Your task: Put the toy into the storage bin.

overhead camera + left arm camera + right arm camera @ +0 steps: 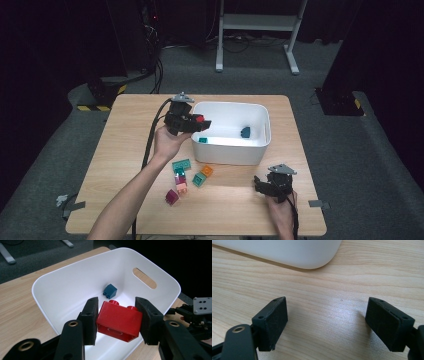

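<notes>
Left gripper (116, 321): jaws clamped on red plastic two-stud brick (119, 320), held above near-left rim of white plastic bin (75, 277).
Right gripper (325, 325): jaws wide, nothing held, near-right on wooden table (332, 290).
Risk: brick sits tilted; early release could bounce it off the rim.

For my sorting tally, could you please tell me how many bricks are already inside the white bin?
2: a dark blue brick near the white bin's right wall, a teal brick at its left; the rim may hide others.

Two bricks (245, 132) in bin (232, 152); loose bricks (187, 177) on table (120, 150), before bin
</notes>
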### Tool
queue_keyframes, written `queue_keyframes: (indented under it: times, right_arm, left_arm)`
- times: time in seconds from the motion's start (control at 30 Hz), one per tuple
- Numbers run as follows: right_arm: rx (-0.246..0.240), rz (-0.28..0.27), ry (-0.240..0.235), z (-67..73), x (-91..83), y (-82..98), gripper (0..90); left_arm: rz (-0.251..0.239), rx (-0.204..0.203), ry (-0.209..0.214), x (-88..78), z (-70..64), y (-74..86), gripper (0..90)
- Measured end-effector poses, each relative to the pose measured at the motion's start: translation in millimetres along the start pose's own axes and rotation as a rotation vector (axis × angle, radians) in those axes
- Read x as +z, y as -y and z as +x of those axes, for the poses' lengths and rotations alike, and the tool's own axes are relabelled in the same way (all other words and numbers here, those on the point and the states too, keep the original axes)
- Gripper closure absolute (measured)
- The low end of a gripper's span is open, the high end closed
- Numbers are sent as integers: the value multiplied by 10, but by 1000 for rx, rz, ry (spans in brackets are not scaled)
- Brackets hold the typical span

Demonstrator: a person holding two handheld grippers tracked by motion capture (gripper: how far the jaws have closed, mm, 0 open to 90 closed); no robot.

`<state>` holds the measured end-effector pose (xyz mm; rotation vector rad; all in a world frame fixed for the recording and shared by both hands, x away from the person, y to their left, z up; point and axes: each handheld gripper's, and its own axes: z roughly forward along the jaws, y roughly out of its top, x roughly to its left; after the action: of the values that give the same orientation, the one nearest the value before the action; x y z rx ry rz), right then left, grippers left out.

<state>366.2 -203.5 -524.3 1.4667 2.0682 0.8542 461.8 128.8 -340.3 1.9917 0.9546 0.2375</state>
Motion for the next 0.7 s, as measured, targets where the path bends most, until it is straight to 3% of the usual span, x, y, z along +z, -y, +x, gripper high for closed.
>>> queue_keyframes:
  times: [0.2, 0.53, 0.7]
  right_arm:
    - [-1, 0, 0, 0, 0, 0, 178]
    - [-1, -1, 1, 0, 0, 1, 178]
    - [-2, -1, 1, 0, -1, 2, 178]
  left_arm:
    - [15, 20, -13, 69, -9, -22, 549]
    - [41, 16, -27, 211, 9, -31, 541]
    - [33, 22, -46, 233, 0, -40, 441]
